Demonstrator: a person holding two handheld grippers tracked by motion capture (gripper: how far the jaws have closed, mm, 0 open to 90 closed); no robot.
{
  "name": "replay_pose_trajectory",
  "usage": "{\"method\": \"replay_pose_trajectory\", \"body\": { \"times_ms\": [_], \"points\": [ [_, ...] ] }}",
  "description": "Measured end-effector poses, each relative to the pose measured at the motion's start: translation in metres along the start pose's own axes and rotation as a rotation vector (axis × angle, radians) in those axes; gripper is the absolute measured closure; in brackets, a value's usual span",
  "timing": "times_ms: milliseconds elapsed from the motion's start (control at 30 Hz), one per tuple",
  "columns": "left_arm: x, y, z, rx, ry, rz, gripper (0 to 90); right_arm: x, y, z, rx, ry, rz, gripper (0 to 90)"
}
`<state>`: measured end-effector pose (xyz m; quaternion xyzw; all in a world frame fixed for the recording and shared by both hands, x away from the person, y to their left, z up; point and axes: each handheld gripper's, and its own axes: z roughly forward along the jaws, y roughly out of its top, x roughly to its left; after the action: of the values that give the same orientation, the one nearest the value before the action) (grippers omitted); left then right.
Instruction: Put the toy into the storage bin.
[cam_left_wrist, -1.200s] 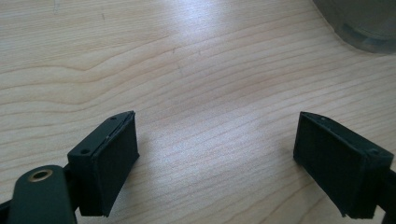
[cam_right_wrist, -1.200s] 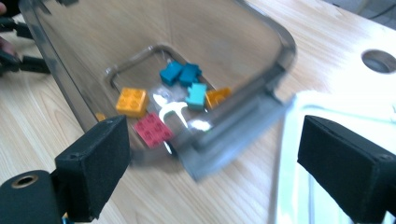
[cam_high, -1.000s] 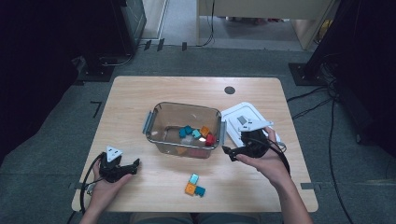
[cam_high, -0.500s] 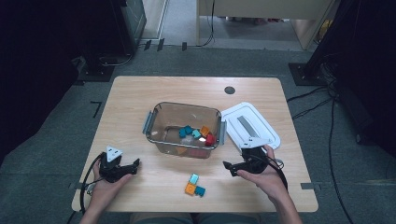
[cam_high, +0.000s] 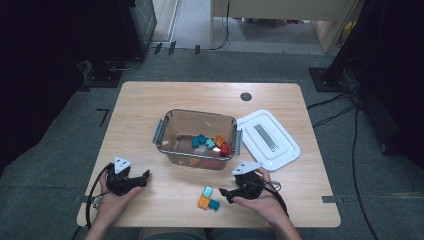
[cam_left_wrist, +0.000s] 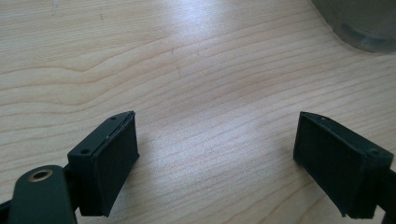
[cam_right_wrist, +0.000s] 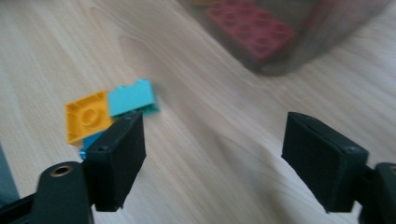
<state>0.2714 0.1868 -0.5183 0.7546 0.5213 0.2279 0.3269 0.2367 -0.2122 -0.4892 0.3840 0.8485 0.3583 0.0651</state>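
We found the right gripper (cam_high: 226, 192) low over the wooden surface (cam_high: 150, 107), just beside the three loose blocks lying in front of the clear plastic bin (cam_high: 197, 137). Its jaws had just been closing, yet they stood well apart with nothing between them but bare wood. In the right gripper view the orange block (cam_right_wrist: 87, 116) and the light teal block (cam_right_wrist: 132, 97) lay touching each other just beyond the left-hand jaw, and a sliver of a blue block (cam_right_wrist: 88, 141) showed at that jaw's edge, partly hidden by it. From the high view we saw the same little cluster, orange block and two teal ones, close together between the bin and the near edge of the surface.

The left gripper (cam_high: 145, 176) rested near the front left of the surface, held in the person's left hand (cam_high: 112, 200), well apart from the blocks. Its jaws were wide and empty over bare wood, with the bin's corner (cam_left_wrist: 362, 23) at the top right of its own view.

Inside the bin we saw more blocks, a red one (cam_high: 225, 149) among teal and orange ones. The white lid (cam_high: 267, 140) lay flat just to the right of the bin.
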Motion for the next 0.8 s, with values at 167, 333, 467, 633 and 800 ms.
{"method": "replay_pose_trajectory", "body": {
  "times_ms": [167, 333, 467, 633, 800],
  "points": [
    [0.000, 0.000, 0.000, 0.000, -0.001, 0.001, 13.5, 0.014, 0.002, 0.014, -0.015, 0.068, -0.017, 34.4],
    [0.000, 0.000, 0.000, 0.000, -0.002, 0.002, 13.5, 0.022, 0.002, 0.022, -0.026, 0.078, -0.043, 41.0],
    [0.000, 0.000, 0.000, 0.000, -0.002, 0.002, 13.5, 0.030, 0.002, 0.027, -0.088, 0.065, -0.069, 49.0],
    [0.000, 0.000, 0.000, 0.000, -0.002, 0.002, 13.5, 0.033, 0.004, 0.034, -0.103, 0.083, -0.050, 52.2],
    [0.000, 0.000, 0.000, 0.001, -0.003, 0.003, 13.5, 0.037, 0.004, 0.040, -0.096, 0.096, -0.060, 52.9]
  ]
}}
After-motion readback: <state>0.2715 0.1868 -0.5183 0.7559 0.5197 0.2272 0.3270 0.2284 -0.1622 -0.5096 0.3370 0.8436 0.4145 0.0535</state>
